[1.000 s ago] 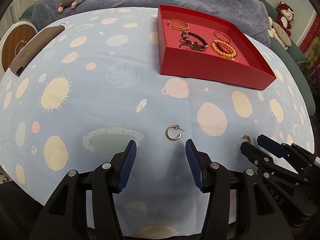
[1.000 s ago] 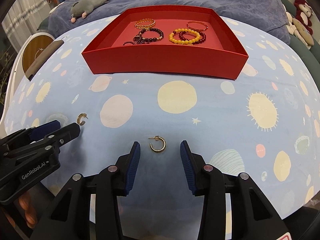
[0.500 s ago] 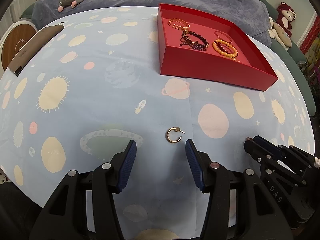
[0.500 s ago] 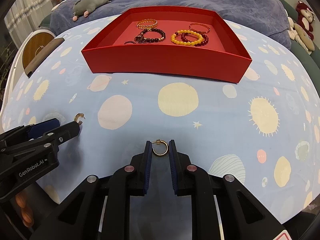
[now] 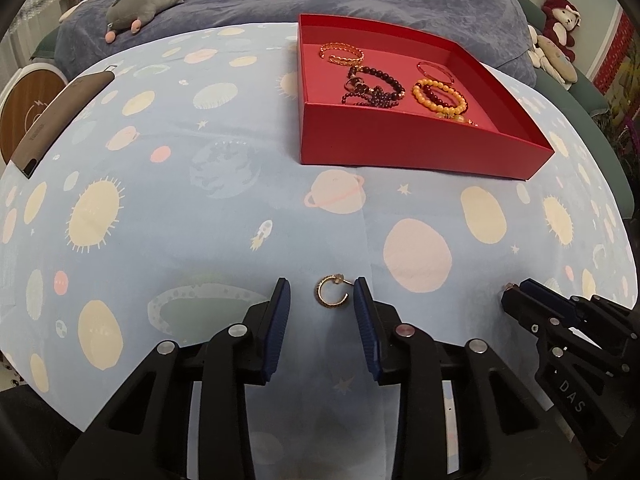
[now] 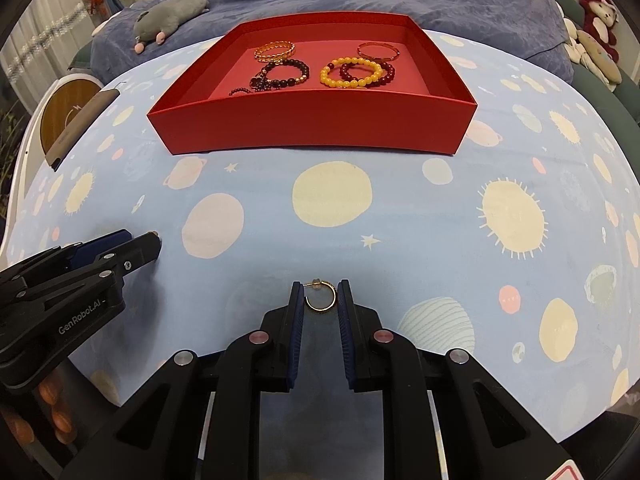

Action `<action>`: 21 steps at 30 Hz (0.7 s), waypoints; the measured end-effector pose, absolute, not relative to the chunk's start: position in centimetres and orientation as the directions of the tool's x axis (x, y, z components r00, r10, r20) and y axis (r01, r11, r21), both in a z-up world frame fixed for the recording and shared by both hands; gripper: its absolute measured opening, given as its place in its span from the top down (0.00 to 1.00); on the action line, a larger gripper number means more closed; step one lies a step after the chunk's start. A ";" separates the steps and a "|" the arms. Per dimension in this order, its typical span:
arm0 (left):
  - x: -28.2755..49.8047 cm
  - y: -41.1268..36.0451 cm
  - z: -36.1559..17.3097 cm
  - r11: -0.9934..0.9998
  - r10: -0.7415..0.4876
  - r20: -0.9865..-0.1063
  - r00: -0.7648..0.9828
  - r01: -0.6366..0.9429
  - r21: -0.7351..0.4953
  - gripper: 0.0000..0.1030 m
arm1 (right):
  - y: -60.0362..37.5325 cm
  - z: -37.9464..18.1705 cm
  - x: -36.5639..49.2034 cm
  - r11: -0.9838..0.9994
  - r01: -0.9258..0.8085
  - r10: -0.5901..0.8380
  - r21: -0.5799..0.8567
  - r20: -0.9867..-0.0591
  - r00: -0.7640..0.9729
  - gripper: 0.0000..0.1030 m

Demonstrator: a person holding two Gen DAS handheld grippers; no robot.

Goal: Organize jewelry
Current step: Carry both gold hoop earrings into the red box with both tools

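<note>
Two gold hoop earrings lie on the space-print cloth. My left gripper is open around one hoop earring, whose post touches the right pad. My right gripper is shut on the other hoop earring, both pads against its sides. A red tray holds several bracelets: a gold chain one, a dark beaded one and a yellow beaded one. The tray also shows in the right wrist view. The right gripper shows in the left wrist view, and the left gripper in the right wrist view.
A brown case lies at the table's far left edge. A grey plush mouse lies on the blue bedding behind. Plush toys sit at the far right. A round wooden stool stands left of the table.
My left gripper moved forward and its jaws narrowed around its earring. My right gripper closed on its earring about half a second ago and still holds it.
</note>
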State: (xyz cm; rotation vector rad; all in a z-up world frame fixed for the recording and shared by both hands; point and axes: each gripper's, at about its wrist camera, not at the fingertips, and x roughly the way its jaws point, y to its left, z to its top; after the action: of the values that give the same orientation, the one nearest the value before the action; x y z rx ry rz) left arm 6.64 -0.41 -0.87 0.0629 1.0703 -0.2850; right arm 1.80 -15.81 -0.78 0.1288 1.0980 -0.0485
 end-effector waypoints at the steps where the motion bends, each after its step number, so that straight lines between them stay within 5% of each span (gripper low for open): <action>1: 6.7 -0.5 -0.9 0.960 -0.201 -0.871 0.448 0.266 -0.084 0.74 | -15.8 -0.8 1.8 0.991 0.103 0.024 0.080 -0.890 0.455 0.85; 6: 6.6 -0.9 -0.9 0.957 -0.199 -0.868 0.454 0.281 -0.072 0.84 | -16.0 -0.8 1.8 0.991 0.108 0.026 0.084 -0.891 0.454 0.85; 21: 6.0 -1.4 0.8 0.955 -0.223 -0.882 0.415 0.274 -0.112 0.84 | -16.1 1.7 1.3 0.988 0.108 0.041 0.109 -0.868 0.495 0.85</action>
State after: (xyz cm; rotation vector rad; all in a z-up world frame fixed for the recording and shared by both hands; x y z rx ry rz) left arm 6.01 -1.38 0.81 0.0526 1.1000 -0.3123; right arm 1.30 -16.07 1.68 0.1564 1.0532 -0.0409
